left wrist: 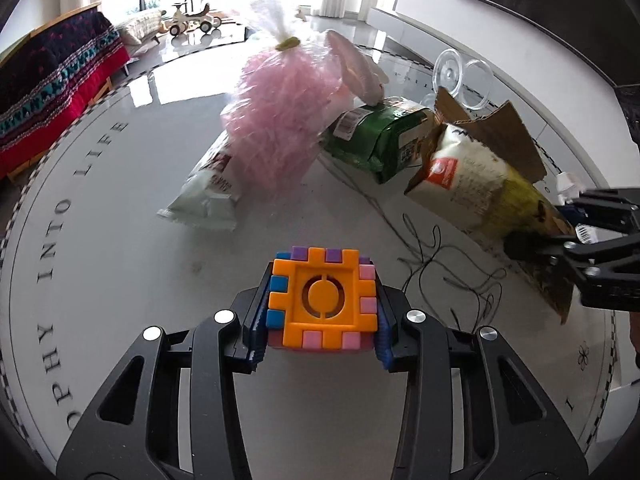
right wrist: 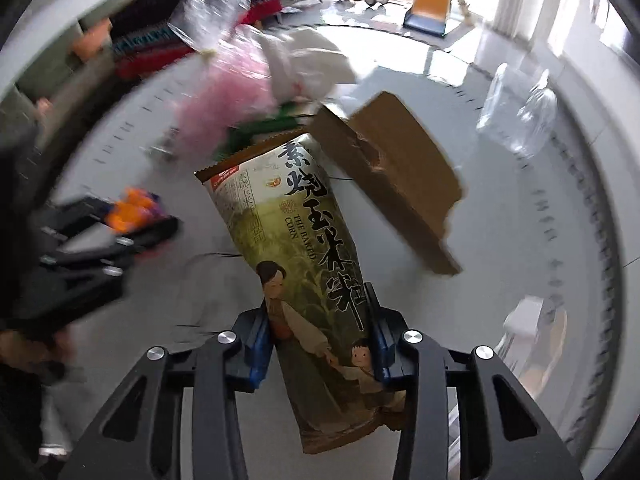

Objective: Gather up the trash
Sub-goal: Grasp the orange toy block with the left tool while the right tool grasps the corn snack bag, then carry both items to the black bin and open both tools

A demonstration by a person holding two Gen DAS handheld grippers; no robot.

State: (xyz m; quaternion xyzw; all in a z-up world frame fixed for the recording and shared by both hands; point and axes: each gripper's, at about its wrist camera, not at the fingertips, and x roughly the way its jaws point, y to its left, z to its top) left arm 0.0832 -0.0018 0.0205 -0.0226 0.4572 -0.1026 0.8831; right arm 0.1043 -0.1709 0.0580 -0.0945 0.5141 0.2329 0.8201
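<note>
My left gripper (left wrist: 322, 312) is shut on an orange toy cube (left wrist: 323, 304) with pink, purple and blue tabs, held above the round white table (left wrist: 120, 240). My right gripper (right wrist: 320, 344) is shut on a baked corn snack bag (right wrist: 304, 264), lifted off the table; the bag also shows at the right of the left wrist view (left wrist: 476, 188), with the right gripper (left wrist: 576, 240) behind it. A piece of brown cardboard (right wrist: 392, 176) lies beside the bag. The right wrist view is motion-blurred.
On the table lie a pink shredded-plastic bag (left wrist: 280, 120), a white snack bag (left wrist: 212, 188), a green bag (left wrist: 376, 140), clear plastic lids (left wrist: 460, 76) and tangled black thread (left wrist: 440, 264). A sofa with a patterned blanket (left wrist: 52, 92) stands to the left.
</note>
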